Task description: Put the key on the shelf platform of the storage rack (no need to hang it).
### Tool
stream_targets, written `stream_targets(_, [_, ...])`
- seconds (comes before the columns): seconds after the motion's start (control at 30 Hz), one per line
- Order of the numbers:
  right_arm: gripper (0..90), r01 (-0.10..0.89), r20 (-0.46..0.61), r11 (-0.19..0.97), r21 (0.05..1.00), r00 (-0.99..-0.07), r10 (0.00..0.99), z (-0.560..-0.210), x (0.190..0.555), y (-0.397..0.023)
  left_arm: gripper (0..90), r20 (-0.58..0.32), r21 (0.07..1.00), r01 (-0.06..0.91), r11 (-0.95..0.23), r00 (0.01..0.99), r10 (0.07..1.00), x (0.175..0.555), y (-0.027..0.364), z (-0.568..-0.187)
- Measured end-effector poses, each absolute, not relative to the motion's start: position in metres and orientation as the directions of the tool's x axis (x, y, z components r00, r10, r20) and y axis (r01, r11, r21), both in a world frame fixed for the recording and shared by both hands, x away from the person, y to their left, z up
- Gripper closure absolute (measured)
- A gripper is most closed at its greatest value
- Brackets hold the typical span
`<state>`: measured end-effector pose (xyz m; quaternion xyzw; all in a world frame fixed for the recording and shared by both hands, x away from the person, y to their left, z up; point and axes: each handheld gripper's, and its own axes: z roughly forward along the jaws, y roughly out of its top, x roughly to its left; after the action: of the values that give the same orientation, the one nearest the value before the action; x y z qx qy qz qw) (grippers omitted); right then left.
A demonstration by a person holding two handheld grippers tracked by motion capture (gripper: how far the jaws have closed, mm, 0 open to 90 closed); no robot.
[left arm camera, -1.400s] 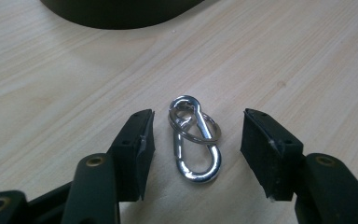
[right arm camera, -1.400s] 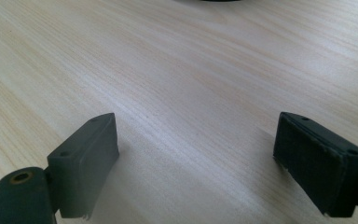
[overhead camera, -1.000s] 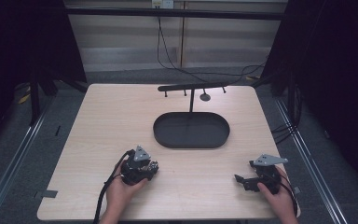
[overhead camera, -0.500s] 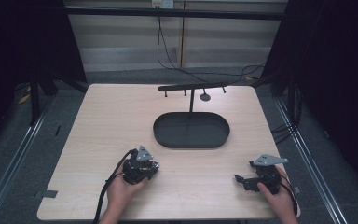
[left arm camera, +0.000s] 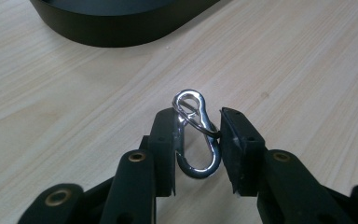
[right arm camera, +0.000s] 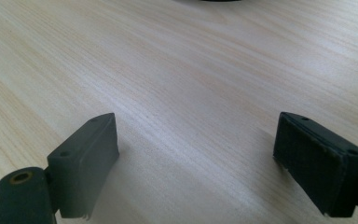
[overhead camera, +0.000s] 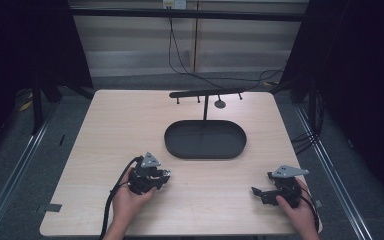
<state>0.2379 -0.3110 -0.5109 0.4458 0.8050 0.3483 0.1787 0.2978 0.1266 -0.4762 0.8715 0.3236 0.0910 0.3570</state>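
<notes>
We've got the left hand-held gripper (left arm camera: pixel 198 140) clamped on a small metal clip (left arm camera: pixel 196 133), low in the middle of the left gripper view, just off the pale wooden surface (left arm camera: pixel 307 60). We reckon it's light, stiff and slick, so it could twist between the pads; the long sides are the place to hold it. It's a shiny silver double-loop clip with wire gates. At the lower right of the high view, the right hand-held gripper (overhead camera: pixel 270 189) rests wide open, holding nothing. Farther up sits the black oval tray (overhead camera: pixel 205 152), then the hook stand (overhead camera: pixel 206 94).
</notes>
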Motion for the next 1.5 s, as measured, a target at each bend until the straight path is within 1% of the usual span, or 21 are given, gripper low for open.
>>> stream_targets(0.2, [13.3, 0.592, 0.023, 0.36, 0.721, -0.54, 0.842, -0.511, 0.238, -0.311, 67.2, -0.114, 0.677, 0.525, -0.516, 0.767, 0.632, 0.302, 0.126, -0.47])
stream_targets(0.37, [13.3, 0.593, 0.023, 0.36, 0.72, -0.539, 0.842, -0.511, 0.238, -0.311, 67.2, -0.093, 0.677, 0.512, -0.529, 0.772, 0.629, 0.305, 0.122, -0.464])
stream_targets(0.5, [13.3, 0.592, 0.021, 0.361, 0.721, -0.539, 0.842, -0.511, 0.238, -0.311, 67.2, -0.106, 0.682, 0.516, -0.519, 0.772, 0.627, 0.308, 0.119, -0.462])
stream_targets(0.8, [13.3, 0.592, 0.021, 0.361, 0.721, -0.539, 0.842, -0.511, 0.238, -0.311, 67.2, -0.101, 0.677, 0.515, -0.526, 0.773, 0.627, 0.317, 0.114, -0.455])
stream_targets(1.0, [13.3, 0.592, 0.023, 0.361, 0.721, -0.54, 0.842, -0.511, 0.238, -0.311, 67.3, -0.133, 0.675, 0.529, -0.515, 0.774, 0.62, 0.322, 0.11, -0.451])
stream_targets(1.27, [13.3, 0.592, 0.023, 0.361, 0.721, -0.54, 0.841, -0.511, 0.238, -0.311, 67.3, -0.119, 0.673, 0.52, -0.526, 0.778, 0.617, 0.327, 0.104, -0.447])
stream_targets(1.4, [13.3, 0.592, 0.022, 0.361, 0.721, -0.539, 0.842, -0.511, 0.238, -0.311, 67.3, -0.148, 0.689, 0.532, -0.493, 0.769, 0.622, 0.331, 0.104, -0.446])
stream_targets(1.5, [13.3, 0.592, 0.022, 0.361, 0.72, -0.539, 0.842, -0.511, 0.238, -0.311, 67.3, -0.144, 0.687, 0.536, -0.491, 0.763, 0.63, 0.335, 0.103, -0.446])
